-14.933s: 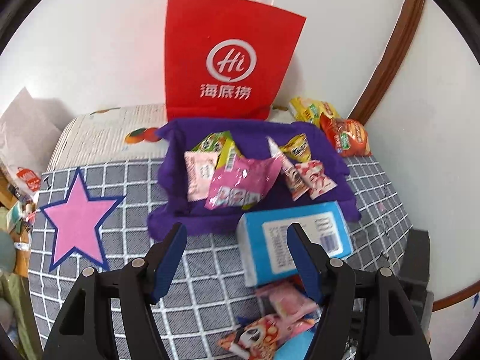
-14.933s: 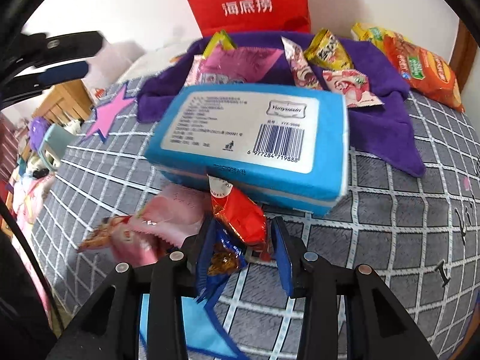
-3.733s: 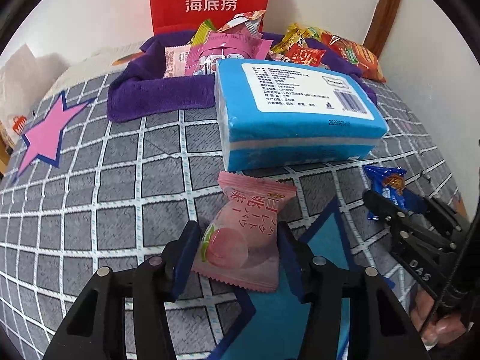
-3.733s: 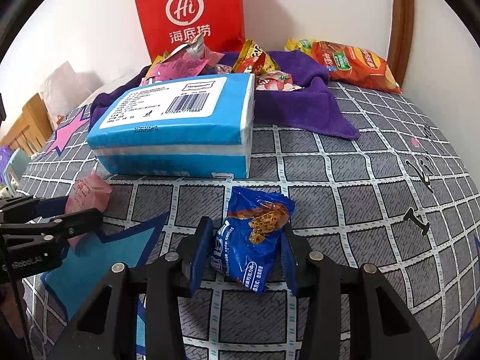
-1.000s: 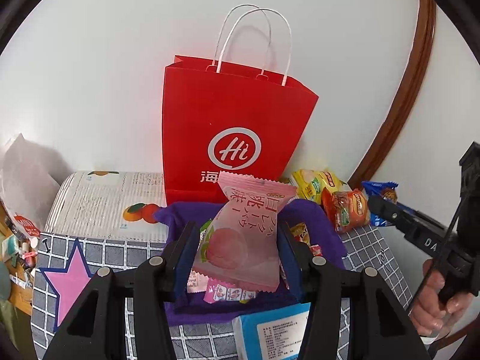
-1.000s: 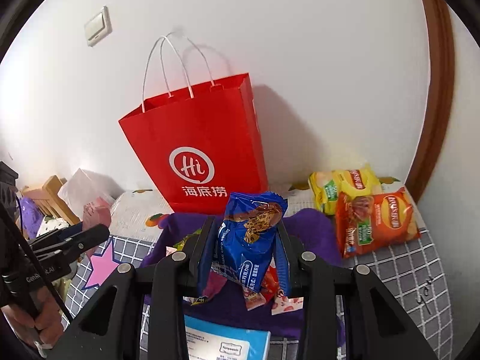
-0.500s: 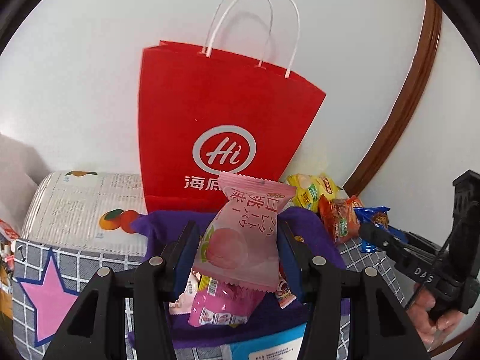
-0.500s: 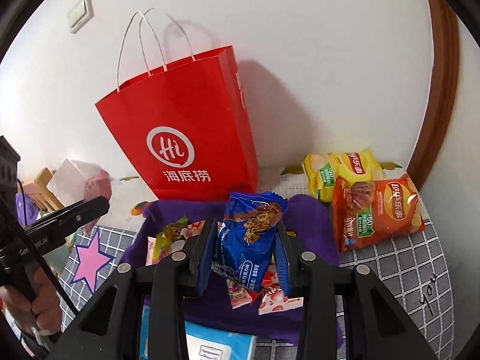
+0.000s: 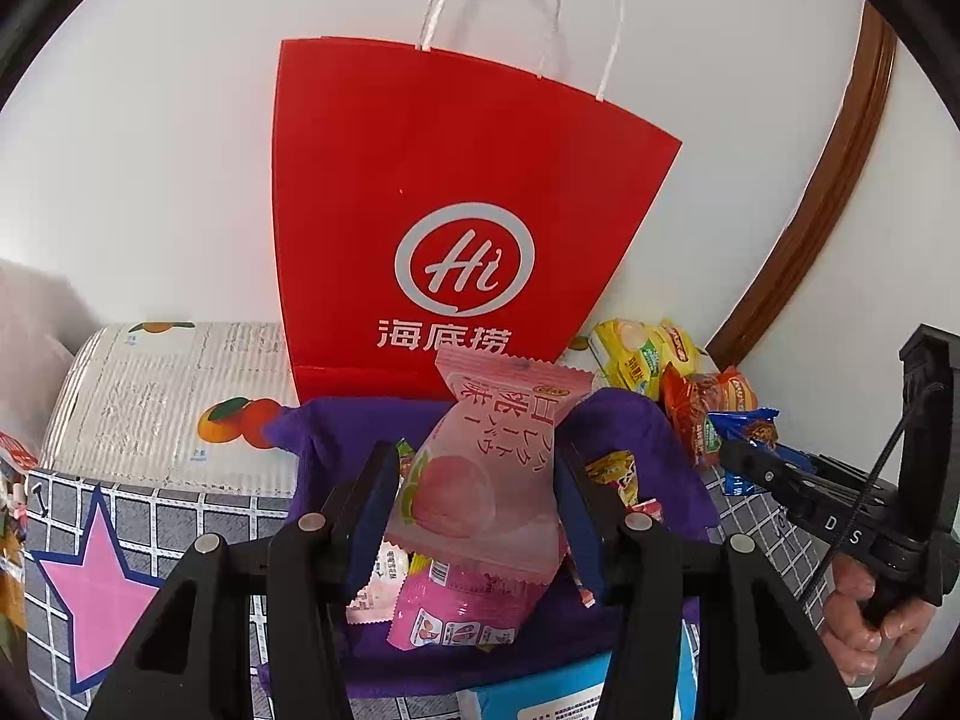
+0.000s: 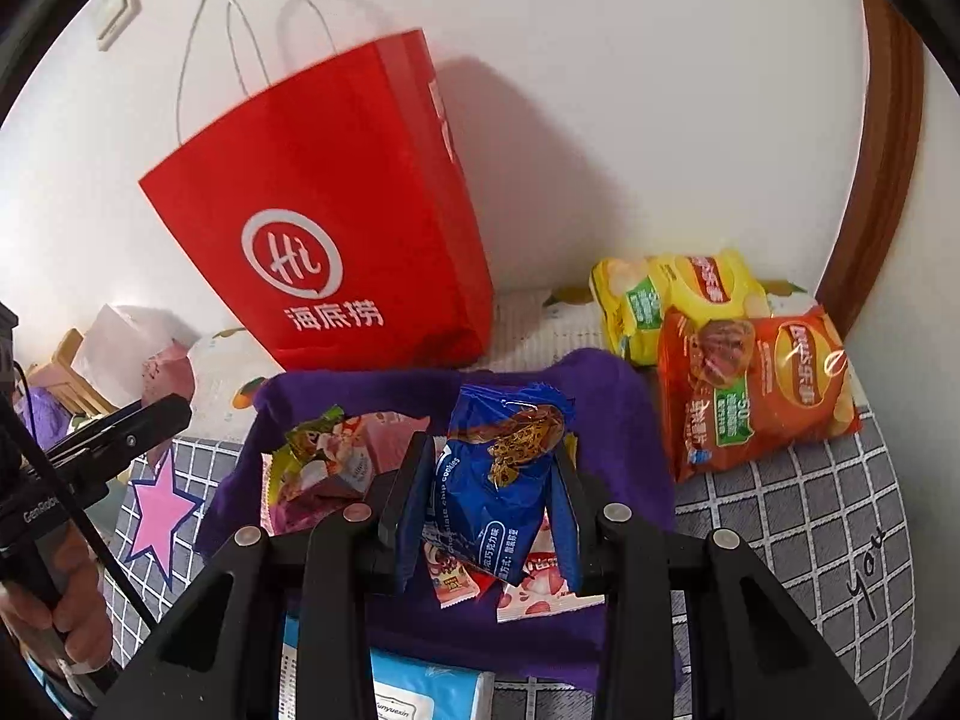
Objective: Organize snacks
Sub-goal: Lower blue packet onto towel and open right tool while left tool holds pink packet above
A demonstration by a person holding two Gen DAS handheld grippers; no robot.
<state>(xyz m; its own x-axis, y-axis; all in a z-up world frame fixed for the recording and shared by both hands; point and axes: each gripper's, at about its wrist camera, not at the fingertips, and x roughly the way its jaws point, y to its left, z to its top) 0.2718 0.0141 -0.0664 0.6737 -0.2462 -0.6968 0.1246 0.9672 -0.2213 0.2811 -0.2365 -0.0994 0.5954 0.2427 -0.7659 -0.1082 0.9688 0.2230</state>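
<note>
1. The left gripper (image 9: 477, 495) pinches a pink peach candy packet (image 9: 486, 474) between its blue pads, the packet upright above the purple cloth (image 9: 636, 420).
2. The right gripper (image 10: 489, 504) clamps a blue chocolate chip cookie packet (image 10: 498, 480), also raised over the cloth.
3. Loose snacks lie on the cloth beneath both packets, among them a pink pouch (image 9: 456, 612) at 6 o'clock of the peach packet.
4. A red paper bag (image 10: 336, 222) stands against the white wall at 12 o'clock of the cloth.
5. A yellow chip bag (image 10: 678, 294) and an orange chip bag (image 10: 756, 384) rest at 2 o'clock, off the cloth.
6. A blue tissue pack (image 10: 426, 693) sits at 6 o'clock, at the cloth's near edge on the grey checked cover (image 10: 792, 516).
</note>
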